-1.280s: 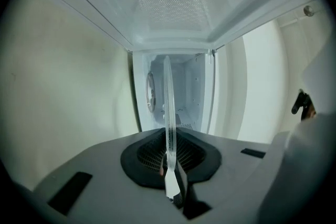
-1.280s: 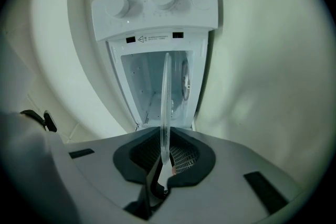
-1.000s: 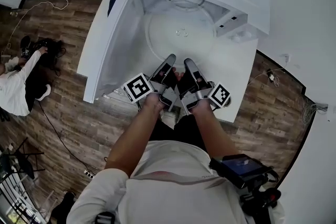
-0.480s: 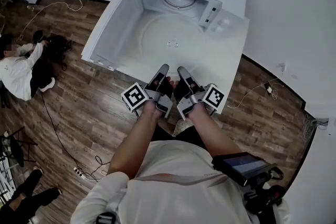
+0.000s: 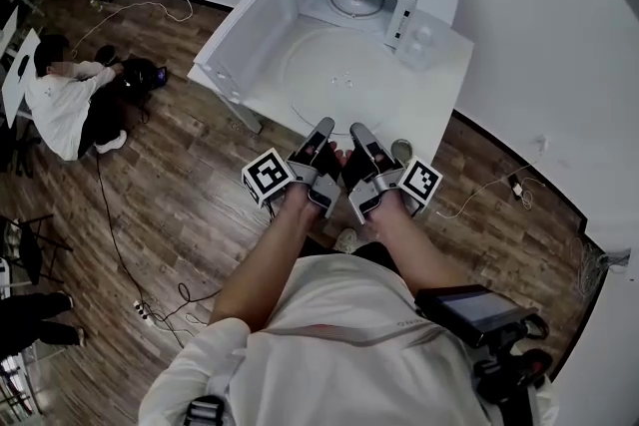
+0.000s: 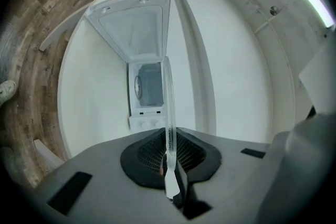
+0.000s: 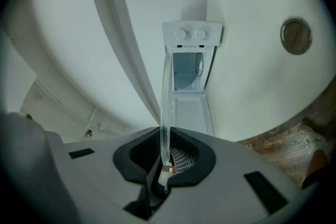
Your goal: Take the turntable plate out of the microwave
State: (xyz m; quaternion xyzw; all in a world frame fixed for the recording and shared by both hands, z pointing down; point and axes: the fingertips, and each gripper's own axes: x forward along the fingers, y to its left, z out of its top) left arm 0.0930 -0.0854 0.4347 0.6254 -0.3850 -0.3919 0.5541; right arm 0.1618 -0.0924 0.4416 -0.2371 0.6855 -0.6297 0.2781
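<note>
Pinching turntable plate (image 6: 169, 107), left claw (image 5: 321, 128), right claw (image 5: 361, 131), near-closed

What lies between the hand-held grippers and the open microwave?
The turntable plate, its near rim in the left hand-held gripper and right hand-held gripper; see the head view.

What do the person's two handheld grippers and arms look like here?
The left gripper and right gripper are grey with black ribbed pads; each carries a white cube bearing a black square marker. The person wears a white short-sleeved shirt.
</note>
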